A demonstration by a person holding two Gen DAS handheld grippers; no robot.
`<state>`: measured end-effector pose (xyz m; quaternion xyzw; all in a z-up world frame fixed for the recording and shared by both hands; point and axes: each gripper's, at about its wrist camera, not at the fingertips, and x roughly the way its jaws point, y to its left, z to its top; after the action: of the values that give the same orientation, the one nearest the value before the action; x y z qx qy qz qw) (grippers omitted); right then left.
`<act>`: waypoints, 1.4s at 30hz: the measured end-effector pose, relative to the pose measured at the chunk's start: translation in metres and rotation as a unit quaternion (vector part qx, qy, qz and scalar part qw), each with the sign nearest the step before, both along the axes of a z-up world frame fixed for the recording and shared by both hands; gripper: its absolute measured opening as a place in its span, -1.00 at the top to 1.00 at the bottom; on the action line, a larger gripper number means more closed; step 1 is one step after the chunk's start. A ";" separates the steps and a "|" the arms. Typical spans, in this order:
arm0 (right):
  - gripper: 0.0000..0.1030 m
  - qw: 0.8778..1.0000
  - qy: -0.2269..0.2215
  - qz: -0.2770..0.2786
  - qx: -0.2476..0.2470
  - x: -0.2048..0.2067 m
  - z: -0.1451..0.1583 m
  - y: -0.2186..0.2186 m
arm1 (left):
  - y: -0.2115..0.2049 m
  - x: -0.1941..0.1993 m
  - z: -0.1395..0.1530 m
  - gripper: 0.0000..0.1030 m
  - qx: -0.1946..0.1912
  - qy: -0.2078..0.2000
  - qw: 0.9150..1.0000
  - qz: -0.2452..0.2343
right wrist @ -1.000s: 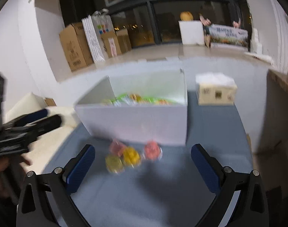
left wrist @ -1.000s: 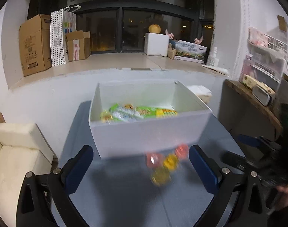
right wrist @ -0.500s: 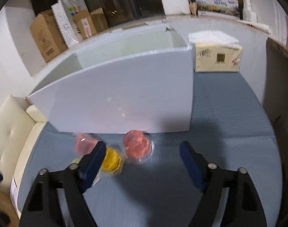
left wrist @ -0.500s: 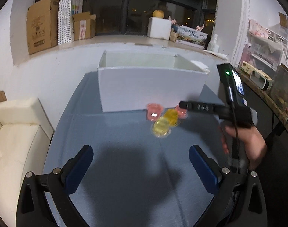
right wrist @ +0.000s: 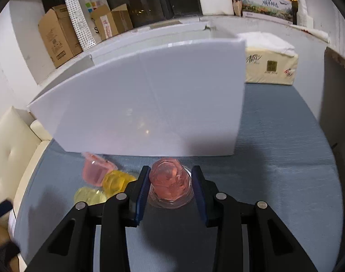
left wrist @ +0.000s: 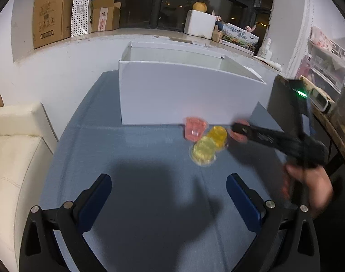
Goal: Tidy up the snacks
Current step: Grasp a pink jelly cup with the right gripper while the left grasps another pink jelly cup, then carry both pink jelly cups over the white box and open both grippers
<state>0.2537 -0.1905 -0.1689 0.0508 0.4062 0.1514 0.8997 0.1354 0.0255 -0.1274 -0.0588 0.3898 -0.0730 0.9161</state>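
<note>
Jelly cups [left wrist: 205, 139] on blue table [left wrist: 136, 158] (window behind); right jaws just clamped pink cup [right wrist: 170, 181], left jaws spread.

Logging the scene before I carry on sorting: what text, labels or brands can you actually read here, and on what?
"S": single letter on the white paper bag with coloured squares.
Beige tissue pack: dark script and a gold emblem, not legible.
Long printed landscape box: row of characters, too blurred.
Brown cardboard boxes: printed labels and barcode, too small.
Jelly cups: no text visible.

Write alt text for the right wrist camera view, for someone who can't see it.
The right gripper has its jaws shut on a pink jelly cup on a blue-grey table, before a white box. Another pink cup and two yellow cups lie left.
</note>
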 end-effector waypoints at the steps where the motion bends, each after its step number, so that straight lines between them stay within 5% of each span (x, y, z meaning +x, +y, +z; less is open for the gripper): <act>1: 0.29 1.000 -0.005 0.001 0.004 -0.007 0.005 -0.005 | -0.002 0.008 0.001 -1.00 -0.001 0.000 1.000 0.000; 21: 0.29 0.998 -0.042 0.006 0.043 -0.098 0.039 -0.053 | -0.050 0.136 -0.036 -0.91 0.023 0.052 0.998 0.009; 23: 0.29 0.998 -0.039 0.006 0.049 -0.099 0.037 -0.054 | -0.050 0.138 -0.036 -0.71 0.005 0.049 0.999 -0.003; 25: 0.29 0.998 -0.037 0.007 0.048 -0.100 0.034 -0.053 | -0.050 0.141 -0.037 0.00 -0.005 0.059 0.998 -0.011; 33: 0.29 0.998 -0.042 0.017 0.050 -0.103 0.036 -0.045 | -0.044 0.122 -0.031 0.02 -0.015 0.034 0.999 -0.032; 42: 0.29 0.995 -0.064 0.039 0.058 -0.094 0.059 -0.024 | -0.029 0.065 0.045 0.02 -0.012 -0.066 0.997 -0.047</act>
<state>0.1600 -0.2149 -0.1096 0.0776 0.3397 0.2127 0.9129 0.2003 -0.0036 -0.0823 -0.0468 0.3297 -0.1240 0.9347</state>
